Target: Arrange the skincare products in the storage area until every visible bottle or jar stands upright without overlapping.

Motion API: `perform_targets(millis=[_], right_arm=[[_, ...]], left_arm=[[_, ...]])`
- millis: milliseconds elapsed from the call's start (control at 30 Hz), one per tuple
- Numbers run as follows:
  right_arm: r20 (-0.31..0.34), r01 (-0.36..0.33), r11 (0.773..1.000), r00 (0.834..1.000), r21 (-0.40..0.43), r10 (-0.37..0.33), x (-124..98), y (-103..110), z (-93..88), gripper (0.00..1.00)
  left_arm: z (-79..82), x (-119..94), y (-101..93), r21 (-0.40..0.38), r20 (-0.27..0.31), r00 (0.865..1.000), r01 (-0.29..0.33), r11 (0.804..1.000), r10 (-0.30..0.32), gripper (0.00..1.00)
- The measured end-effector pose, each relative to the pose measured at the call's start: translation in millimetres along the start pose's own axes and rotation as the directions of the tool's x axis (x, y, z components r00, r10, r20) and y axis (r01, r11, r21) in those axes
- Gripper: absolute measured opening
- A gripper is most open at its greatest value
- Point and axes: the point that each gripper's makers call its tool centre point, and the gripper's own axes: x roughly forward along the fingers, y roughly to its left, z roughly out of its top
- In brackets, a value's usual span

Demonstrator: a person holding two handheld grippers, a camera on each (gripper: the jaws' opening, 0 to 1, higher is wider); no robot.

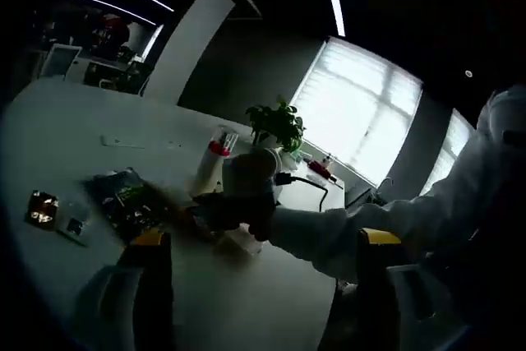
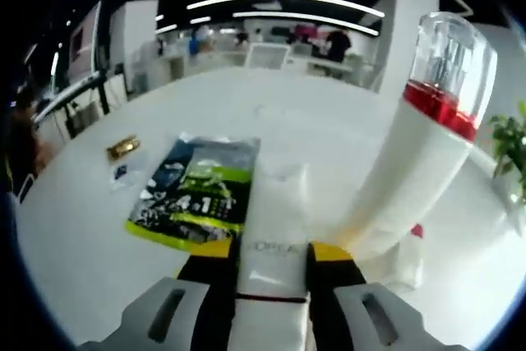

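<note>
In the right gripper view my right gripper (image 2: 268, 251) is shut on a white tube (image 2: 274, 211) that lies lengthwise between its yellow-tipped jaws. Just right of it a tall white bottle (image 2: 427, 145) with a red band and a clear cap stands on the white table (image 2: 74, 244), leaning in the picture. In the left gripper view my left gripper (image 1: 265, 240) hangs open over the table, jaws far apart and nothing between them. Beyond it the right gripper (image 1: 234, 207), held by a hand in a white sleeve, sits beside the same bottle (image 1: 214, 158).
A dark and green sachet pack (image 2: 197, 191) lies flat left of the tube, with a small gold packet (image 2: 123, 147) and a little sachet (image 2: 122, 173) farther left. Another white item (image 2: 407, 262) lies at the bottle's foot. A potted plant (image 1: 275, 125) stands behind the bottle.
</note>
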Motion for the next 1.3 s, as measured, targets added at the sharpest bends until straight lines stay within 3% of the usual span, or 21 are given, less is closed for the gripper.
perform_targets(millis=[133, 233, 333, 400, 433, 467, 500, 567, 667, 767, 867, 1000, 1033, 1167, 1233, 1300], right_arm=[[0.017, -0.015, 0.999, 1.0, 0.035, 0.014, -4.2, -0.8, -0.4, 0.28], [0.016, -0.025, 0.999, 1.0, 0.044, 0.024, -6.0, -0.1, -1.5, 0.28], [0.018, -0.047, 0.996, 0.999, 0.072, 0.046, -9.6, 3.1, -2.6, 0.28], [-0.009, -0.088, 0.975, 0.996, 0.201, 0.092, -10.0, 10.8, -12.0, 0.28], [0.063, -0.093, 0.968, 0.995, 0.232, 0.08, -10.2, 7.2, -3.8, 0.28], [0.04, -0.083, 0.964, 0.996, 0.253, 0.075, -13.3, 7.6, -8.4, 0.28], [0.026, -0.086, 0.971, 0.996, 0.224, 0.082, -14.7, 7.2, -10.6, 0.28], [0.038, -0.101, 0.965, 0.995, 0.24, 0.094, -15.1, 8.4, -9.9, 0.28], [0.071, -0.135, 0.914, 0.991, 0.384, 0.116, -17.8, 6.7, -8.1, 0.28], [0.079, -0.14, 0.92, 0.99, 0.366, 0.119, -19.6, 4.3, -9.9, 0.27], [0.1, -0.161, 0.897, 0.986, 0.411, 0.131, -23.2, 4.3, -9.8, 0.27], [0.105, -0.166, 0.883, 0.986, 0.439, 0.133, -27.8, 3.2, -13.4, 0.27], [0.112, -0.172, 0.868, 0.985, 0.466, 0.135, -29.8, 3.6, -14.1, 0.27], [0.12, -0.175, 0.867, 0.984, 0.467, 0.134, -30.2, 3.1, -15.1, 0.27], [0.126, -0.182, 0.856, 0.982, 0.483, 0.138, -30.0, 2.4, -14.7, 0.27], [0.138, -0.195, 0.83, 0.98, 0.523, 0.144, -31.5, 2.4, -14.3, 0.27]], left_arm=[[5.7, 7.9, 18.6, -0.091, 0.0, 1.0, 0.011, 0.996, -0.011, 0.87], [15.1, 18.3, 34.8, -0.157, 0.038, 0.999, 0.01, 0.988, -0.004, 0.86], [19.7, 31.5, 37.8, -0.196, 0.063, 0.998, 0.012, 0.98, 0.0, 0.86], [21.5, 39.5, 43.8, -0.22, 0.067, 0.998, 0.015, 0.975, 0.0, 0.87], [21.4, 43.2, 46.8, -0.226, 0.064, 0.998, 0.012, 0.974, 0.002, 0.87], [20.4, 48.7, 51.1, -0.234, 0.059, 0.998, 0.007, 0.972, 0.007, 0.87], [19.2, 52.0, 54.1, -0.247, 0.055, 0.998, 0.002, 0.969, 0.012, 0.87], [16.8, 58.4, 67.0, -0.289, 0.041, 0.999, -0.02, 0.957, 0.034, 0.87], [18.5, 66.8, 73.8, -0.325, 0.058, 0.998, -0.017, 0.945, 0.038, 0.87], [20.9, 74.9, 80.7, -0.389, 0.076, 0.996, -0.018, 0.921, 0.051, 0.85], [22.8, 83.2, 92.2, -0.399, 0.071, 0.994, -0.045, 0.916, 0.08, 0.85], [22.8, 93.2, 103.0, -0.403, 0.049, 0.993, -0.079, 0.912, 0.108, 0.84], [22.9, 95.5, 105.8, -0.403, 0.045, 0.992, -0.088, 0.911, 0.116, 0.83], [23.3, 105.9, 121.6, -0.409, 0.037, 0.986, -0.134, 0.903, 0.163, 0.78], [19.9, 109.6, 127.9, -0.408, 0.015, 0.983, -0.159, 0.899, 0.18, 0.75], [13.1, 113.5, 136.8, -0.403, -0.034, 0.978, -0.201, 0.893, 0.205, 0.73]])
